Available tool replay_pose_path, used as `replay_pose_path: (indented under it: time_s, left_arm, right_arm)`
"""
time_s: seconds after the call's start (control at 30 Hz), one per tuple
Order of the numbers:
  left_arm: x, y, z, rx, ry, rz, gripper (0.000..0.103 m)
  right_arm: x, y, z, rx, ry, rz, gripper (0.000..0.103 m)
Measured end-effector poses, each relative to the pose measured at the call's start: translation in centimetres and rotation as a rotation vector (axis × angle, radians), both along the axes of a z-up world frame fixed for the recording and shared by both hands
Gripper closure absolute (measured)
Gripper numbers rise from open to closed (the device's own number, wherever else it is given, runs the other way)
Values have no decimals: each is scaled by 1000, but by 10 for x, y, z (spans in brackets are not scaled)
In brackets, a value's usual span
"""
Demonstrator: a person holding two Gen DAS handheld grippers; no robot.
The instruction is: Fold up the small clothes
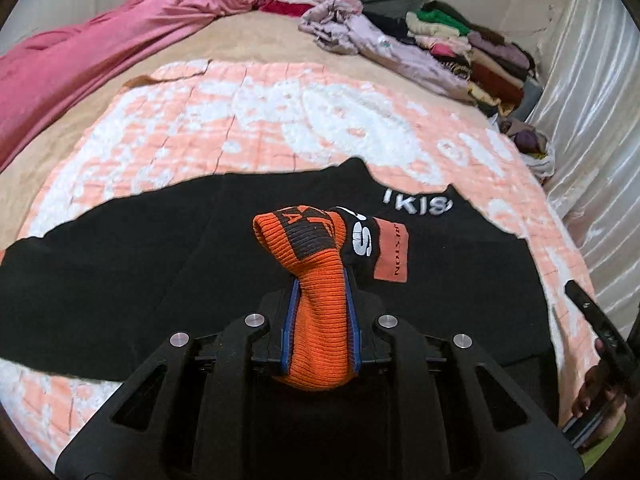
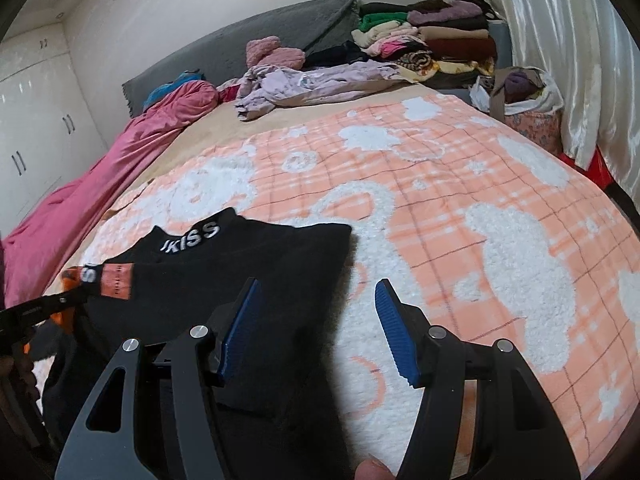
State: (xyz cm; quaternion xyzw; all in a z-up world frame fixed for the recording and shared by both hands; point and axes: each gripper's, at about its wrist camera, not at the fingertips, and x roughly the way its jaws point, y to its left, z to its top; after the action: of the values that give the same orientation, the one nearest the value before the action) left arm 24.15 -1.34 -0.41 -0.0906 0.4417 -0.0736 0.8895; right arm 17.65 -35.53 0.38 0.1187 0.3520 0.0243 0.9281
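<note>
Left wrist view, lower centre: the left gripper (image 1: 320,312) is pinched on the orange knit cuff (image 1: 316,280) of a sleeve, the ribbed fabric bunched between its blue pads (image 1: 289,320) and standing up above them. Just beyond, mid-frame, the black top (image 1: 120,280) lies spread on the peach-and-white blanket (image 1: 240,120), its white-lettered collar (image 1: 416,204) toward the upper right. Right wrist view, lower centre: the right gripper (image 2: 316,328) hangs with jaws spread and nothing between them, over the garment's right edge where black cloth meets blanket. Far, upper right: a stack of folded clothes (image 2: 440,44); upper left, a pink quilt (image 2: 100,184).

The step appears to be folding the sleeve inward. To do it well, carry the cuff low across the body, keep the pinch firm, and let the free gripper pin the torso so it does not drag.
</note>
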Motion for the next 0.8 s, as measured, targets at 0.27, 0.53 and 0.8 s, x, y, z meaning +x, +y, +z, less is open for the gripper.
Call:
replay_pose_path:
  time_s: [0.27, 0.53, 0.8]
  left_arm:
    - [4, 6, -15, 33, 32, 6, 85]
    - [5, 12, -19, 30, 49, 18, 78]
    - [0, 19, -14, 48, 26, 30, 75]
  right_arm:
    - [6, 48, -10, 9, 54, 162, 45]
    - [16, 54, -35, -11, 181, 175, 40]
    - [15, 55, -34, -13, 172, 178, 39]
